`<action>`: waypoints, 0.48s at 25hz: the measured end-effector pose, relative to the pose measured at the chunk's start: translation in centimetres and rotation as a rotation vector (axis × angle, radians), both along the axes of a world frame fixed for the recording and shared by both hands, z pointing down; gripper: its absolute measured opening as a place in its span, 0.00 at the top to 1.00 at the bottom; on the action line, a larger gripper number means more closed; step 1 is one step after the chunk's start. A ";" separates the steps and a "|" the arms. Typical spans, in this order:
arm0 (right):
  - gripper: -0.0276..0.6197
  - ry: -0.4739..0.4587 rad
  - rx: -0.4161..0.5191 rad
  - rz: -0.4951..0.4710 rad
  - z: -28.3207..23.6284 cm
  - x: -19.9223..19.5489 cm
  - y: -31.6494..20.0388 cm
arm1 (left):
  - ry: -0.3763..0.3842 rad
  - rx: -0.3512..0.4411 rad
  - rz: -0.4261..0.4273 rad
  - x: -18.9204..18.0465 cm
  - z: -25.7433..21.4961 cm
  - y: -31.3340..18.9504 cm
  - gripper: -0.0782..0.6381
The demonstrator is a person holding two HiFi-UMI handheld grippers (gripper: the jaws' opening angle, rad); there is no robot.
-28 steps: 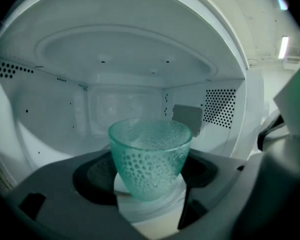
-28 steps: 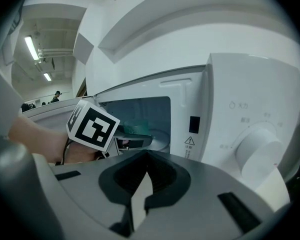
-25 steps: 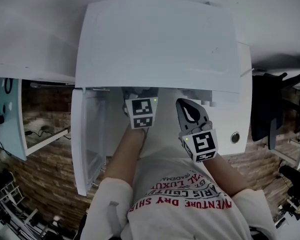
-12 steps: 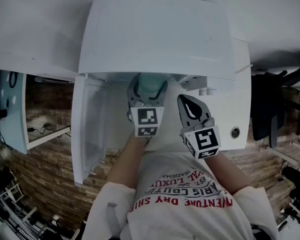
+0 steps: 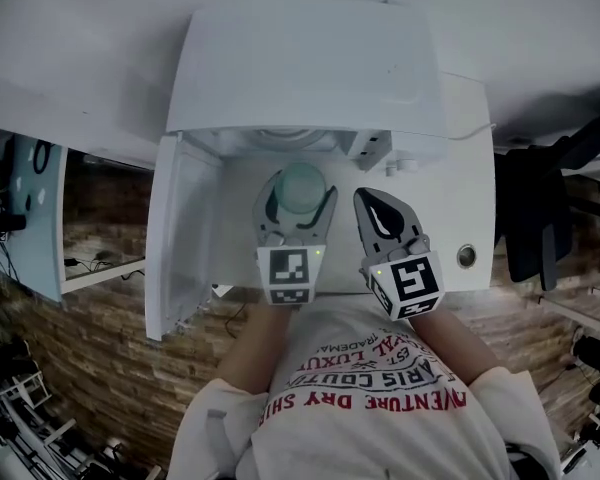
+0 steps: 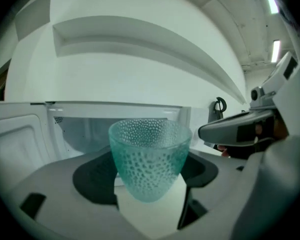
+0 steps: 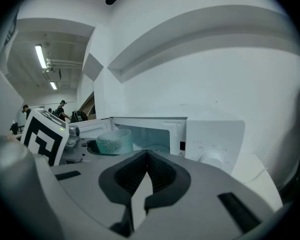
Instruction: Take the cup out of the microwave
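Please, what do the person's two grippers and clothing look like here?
The left gripper and right gripper have grey curved jaws with black inner pads. Each carries a white cube with black square markers and a green light. The person wears a white short-sleeved T-shirt with red and dark lettering.

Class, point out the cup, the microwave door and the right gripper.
cup [image 6: 149, 159]: left gripper view, its dimpled side.
microwave door [image 5: 178, 238]: head view, its inner face.
right gripper [image 7: 145, 155]: right gripper view, where its fingertips meet.
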State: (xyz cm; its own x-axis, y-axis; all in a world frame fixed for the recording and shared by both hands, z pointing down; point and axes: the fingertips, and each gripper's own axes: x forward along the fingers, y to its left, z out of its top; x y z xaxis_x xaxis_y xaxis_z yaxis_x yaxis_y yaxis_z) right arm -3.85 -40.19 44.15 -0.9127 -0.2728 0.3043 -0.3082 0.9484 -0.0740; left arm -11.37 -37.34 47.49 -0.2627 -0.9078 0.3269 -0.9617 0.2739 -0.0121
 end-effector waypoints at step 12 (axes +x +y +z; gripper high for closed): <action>0.94 -0.131 0.081 -0.007 -5.7 1.2 -0.5 | -0.078 0.157 -0.073 1.1 -9.0 2.3 0.37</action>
